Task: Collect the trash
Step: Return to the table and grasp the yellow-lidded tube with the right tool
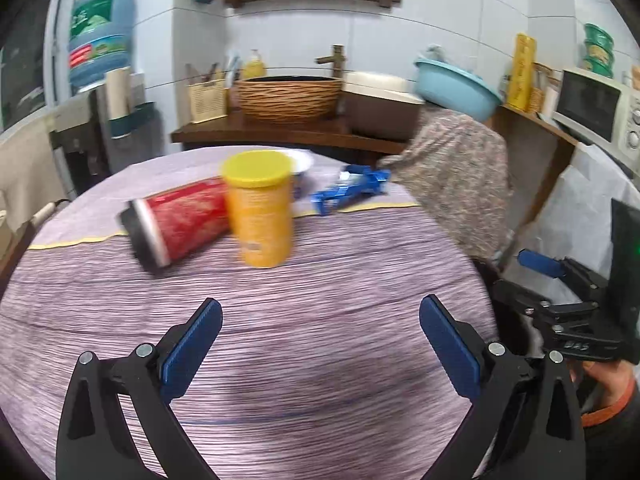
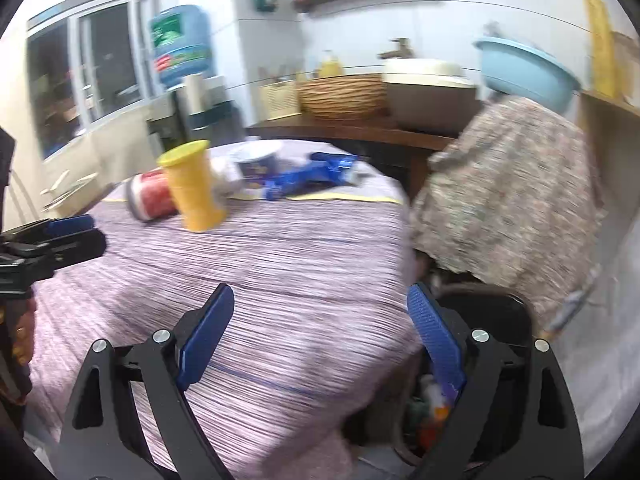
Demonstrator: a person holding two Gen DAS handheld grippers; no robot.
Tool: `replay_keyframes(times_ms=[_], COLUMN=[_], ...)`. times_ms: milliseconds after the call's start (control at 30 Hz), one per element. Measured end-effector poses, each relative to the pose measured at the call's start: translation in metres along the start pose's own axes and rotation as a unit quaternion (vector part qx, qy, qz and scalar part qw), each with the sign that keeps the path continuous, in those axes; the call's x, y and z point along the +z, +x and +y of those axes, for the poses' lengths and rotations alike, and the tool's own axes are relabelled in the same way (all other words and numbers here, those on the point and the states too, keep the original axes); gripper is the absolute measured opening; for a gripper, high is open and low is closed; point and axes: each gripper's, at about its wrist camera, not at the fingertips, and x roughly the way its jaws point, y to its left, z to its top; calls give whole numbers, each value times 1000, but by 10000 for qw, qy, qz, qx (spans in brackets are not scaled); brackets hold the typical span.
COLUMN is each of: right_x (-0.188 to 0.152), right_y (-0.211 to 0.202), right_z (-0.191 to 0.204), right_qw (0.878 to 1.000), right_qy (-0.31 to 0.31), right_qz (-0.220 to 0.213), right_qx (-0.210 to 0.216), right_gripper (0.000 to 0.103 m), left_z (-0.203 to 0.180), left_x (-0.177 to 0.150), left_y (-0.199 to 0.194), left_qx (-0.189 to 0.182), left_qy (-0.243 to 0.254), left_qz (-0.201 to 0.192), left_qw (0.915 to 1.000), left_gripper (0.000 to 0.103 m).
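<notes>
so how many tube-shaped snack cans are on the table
2: a yellow-lidded orange can standing upright mid-table, and a red can lying on its side, touching its left. Others may hide behind them.

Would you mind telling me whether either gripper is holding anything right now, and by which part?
Nothing is held: the left gripper and right gripper both stand open and empty.

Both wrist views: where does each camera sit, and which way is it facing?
Left wrist: behind the open, empty left claw, facing the table; right claw and a hand show at right.
Right wrist: behind the open, empty right claw, over the table edge and bin; left claw at left.
Shared: yellow canister, red canister, blue wrapper.
</notes>
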Motion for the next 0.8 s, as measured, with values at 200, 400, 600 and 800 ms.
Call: replay_keyframes(times_ms=[200, 400, 600, 800], right_x=[16, 40, 69, 86], right_y=[17, 40, 75, 116], right_z=[42, 81, 112, 137], right_qw=[9988, 9959, 9932, 9930], right_qy=[-338, -615, -629, -841], right_qz=[78, 56, 67, 152], right_qx=[332, 666, 982, 816], right_gripper=[90, 90, 94, 94], left_z=[51, 97, 119, 130], left_x=[-9, -16, -18, -21], left_y=[-1, -3, -3, 2], left_qx=[361, 531, 555, 571], left_qy=[-149, -431, -583, -600], left_qz=[91, 182, 246, 309], left_qw=[9992, 9975, 9965, 9961], left_gripper=[98, 98, 98, 98])
